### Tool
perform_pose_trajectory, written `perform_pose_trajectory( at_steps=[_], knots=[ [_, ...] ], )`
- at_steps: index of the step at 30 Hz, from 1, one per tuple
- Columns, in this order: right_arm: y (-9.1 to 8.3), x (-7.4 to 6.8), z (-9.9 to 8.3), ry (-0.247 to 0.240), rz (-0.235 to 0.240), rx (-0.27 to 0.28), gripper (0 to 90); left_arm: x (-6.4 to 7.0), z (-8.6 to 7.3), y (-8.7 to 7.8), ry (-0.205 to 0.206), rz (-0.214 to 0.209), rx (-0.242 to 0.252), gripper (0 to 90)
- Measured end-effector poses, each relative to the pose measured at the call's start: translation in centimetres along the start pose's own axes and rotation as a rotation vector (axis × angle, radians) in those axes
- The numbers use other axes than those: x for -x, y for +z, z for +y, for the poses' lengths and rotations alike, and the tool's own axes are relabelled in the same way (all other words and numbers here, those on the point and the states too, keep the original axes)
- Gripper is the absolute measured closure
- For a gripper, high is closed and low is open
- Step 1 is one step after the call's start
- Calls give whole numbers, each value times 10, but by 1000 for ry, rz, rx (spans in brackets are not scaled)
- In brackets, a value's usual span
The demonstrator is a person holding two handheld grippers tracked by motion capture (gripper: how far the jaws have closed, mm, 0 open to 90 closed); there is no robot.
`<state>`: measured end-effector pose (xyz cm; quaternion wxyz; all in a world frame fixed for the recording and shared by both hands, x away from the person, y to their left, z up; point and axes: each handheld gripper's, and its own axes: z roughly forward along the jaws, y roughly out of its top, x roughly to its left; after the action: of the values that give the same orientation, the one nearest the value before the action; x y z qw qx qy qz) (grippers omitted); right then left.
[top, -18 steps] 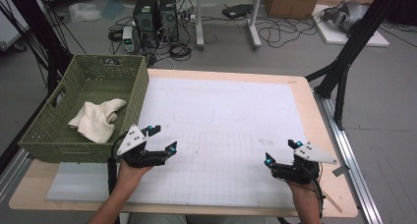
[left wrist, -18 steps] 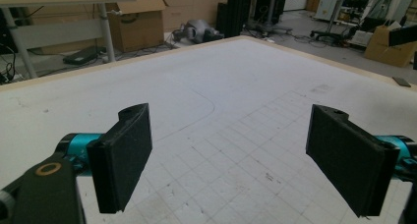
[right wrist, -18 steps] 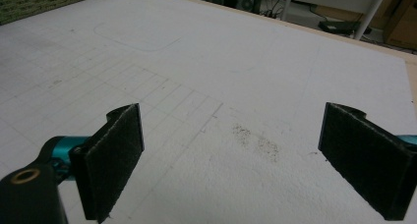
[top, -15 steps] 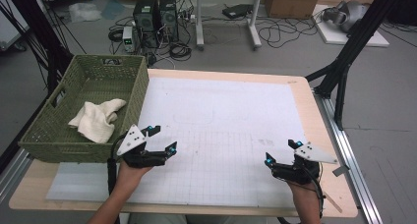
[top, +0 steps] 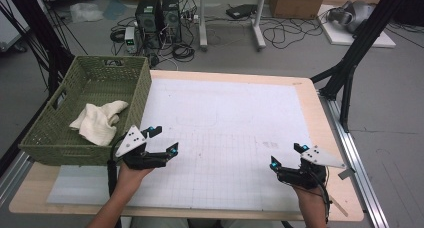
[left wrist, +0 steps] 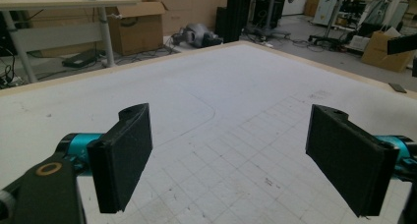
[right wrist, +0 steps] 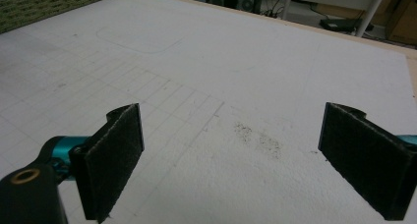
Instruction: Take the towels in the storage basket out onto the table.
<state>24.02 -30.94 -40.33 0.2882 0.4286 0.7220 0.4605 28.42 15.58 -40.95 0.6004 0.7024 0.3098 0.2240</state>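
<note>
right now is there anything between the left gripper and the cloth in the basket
Yes: in the high view the green basket's near wall stands between the left gripper and the cream cloth lying inside it.

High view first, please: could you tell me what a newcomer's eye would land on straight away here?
Probably the green woven basket at the table's left edge, with a crumpled cream cloth lying inside it. Next, the two hand-held tools over the white gridded mat: the left gripper right beside the basket and the right gripper near the table's right front, both with jaws wide apart and nothing between them.
</note>
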Motion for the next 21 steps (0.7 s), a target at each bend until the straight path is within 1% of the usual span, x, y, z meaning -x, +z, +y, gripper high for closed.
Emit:
perform_pose_trajectory(
  at_steps=[4, 5, 8, 11, 12, 13, 14, 15, 16, 17, 18, 21],
  knots=[
    [0, 1, 0, 5, 4, -1, 91, 2, 2, -1, 4, -3, -2, 182],
    [1, 1, 1, -2, 8, 2, 91, 2, 3, -1, 6, -3, -1, 185],
    [2, 0, 2, 4, 21, -1, 91, 2, 10, -4, 12, -11, 2, 192],
    [2, 0, 2, 1, 24, -5, 91, -1, 19, -9, 5, -16, 14, 192],
    [3, 0, 2, 1, 26, -6, 91, -3, 27, -14, 0, -25, 25, 192],
    [3, 0, 2, 1, 26, -6, 91, -3, 27, -14, 0, -25, 25, 192],
    [3, -1, 2, 3, 32, -7, 91, -4, 30, -17, 2, -34, 29, 192],
    [3, -2, 2, 5, 44, -11, 91, -5, 34, -18, 2, -52, 30, 194],
    [3, -2, 3, 0, 44, -11, 91, -7, 37, -20, 4, -59, 29, 194],
    [3, -2, 3, -5, 42, -8, 91, -10, 43, -24, 14, -60, 28, 194],
    [3, -2, 3, -5, 42, -8, 91, -10, 43, -24, 14, -60, 28, 193],
    [2, -4, 4, -8, 39, -7, 91, -14, 54, -31, 32, -54, 32, 192]
  ],
)
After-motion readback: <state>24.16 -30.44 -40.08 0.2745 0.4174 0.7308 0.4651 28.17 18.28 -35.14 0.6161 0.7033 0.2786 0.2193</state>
